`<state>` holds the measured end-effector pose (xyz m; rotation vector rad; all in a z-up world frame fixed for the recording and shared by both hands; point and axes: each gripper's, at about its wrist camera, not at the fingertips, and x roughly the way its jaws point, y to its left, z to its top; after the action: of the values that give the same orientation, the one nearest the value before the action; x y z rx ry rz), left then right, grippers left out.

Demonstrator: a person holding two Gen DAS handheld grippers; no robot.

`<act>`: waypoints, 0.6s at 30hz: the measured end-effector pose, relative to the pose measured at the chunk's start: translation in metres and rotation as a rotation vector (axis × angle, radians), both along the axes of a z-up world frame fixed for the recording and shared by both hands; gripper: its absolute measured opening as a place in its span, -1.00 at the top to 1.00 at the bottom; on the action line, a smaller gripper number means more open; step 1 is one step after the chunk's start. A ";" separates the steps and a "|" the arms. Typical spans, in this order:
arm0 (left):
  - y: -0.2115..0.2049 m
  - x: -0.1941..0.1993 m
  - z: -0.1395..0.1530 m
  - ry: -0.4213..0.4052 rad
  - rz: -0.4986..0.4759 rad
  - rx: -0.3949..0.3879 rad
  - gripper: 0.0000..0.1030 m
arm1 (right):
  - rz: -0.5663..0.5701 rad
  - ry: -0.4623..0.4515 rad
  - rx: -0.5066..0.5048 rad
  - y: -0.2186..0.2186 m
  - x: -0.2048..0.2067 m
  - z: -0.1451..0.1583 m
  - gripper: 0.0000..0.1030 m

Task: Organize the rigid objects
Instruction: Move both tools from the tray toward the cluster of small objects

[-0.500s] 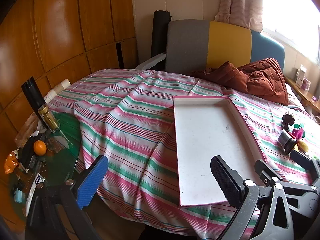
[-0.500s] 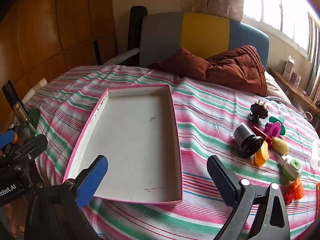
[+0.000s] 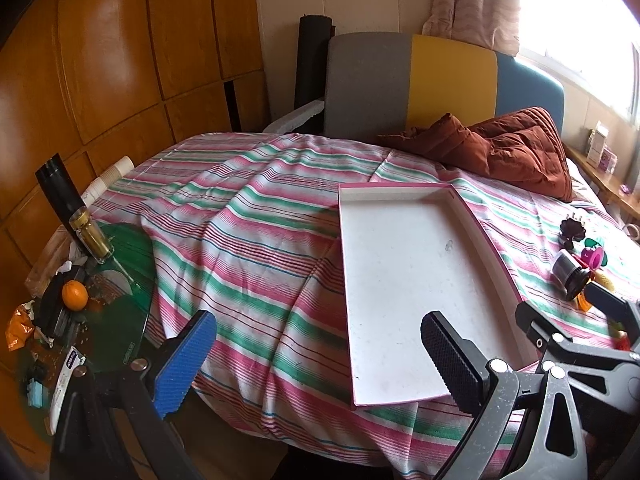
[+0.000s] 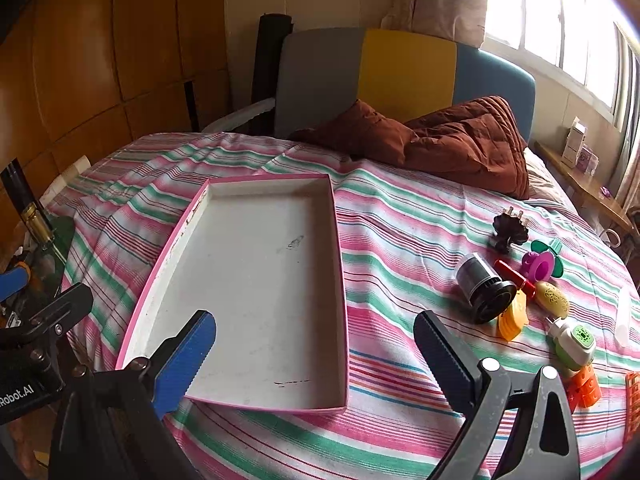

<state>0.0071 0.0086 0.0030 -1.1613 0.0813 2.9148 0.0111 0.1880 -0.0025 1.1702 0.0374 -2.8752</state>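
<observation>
Left gripper [image 3: 320, 360] and right gripper [image 4: 316, 360] are both hovering with jaws wide apart, gripping nothing. Pink-rimmed tray [image 4: 336, 280] is lying empty on striped bedspread [image 4: 400, 220]; small toys [image 4: 520, 296] are sitting clustered to its right.

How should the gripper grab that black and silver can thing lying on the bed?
Probably around its silver barrel, coming down from above. The black and silver cylinder lies on its side with its wide black end toward the camera, and toys crowd its right, so pads should close across the round body. The right gripper is open and nearest.
</observation>
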 end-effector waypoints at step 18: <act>0.016 -0.009 -0.009 -0.047 -0.077 -0.002 -0.99 | -0.041 0.017 0.025 0.048 -0.016 0.015 -0.95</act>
<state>-0.0016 0.0242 -0.0060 -1.1983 0.1258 2.8204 -0.0052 0.2359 0.0130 1.1640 0.0511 -2.9290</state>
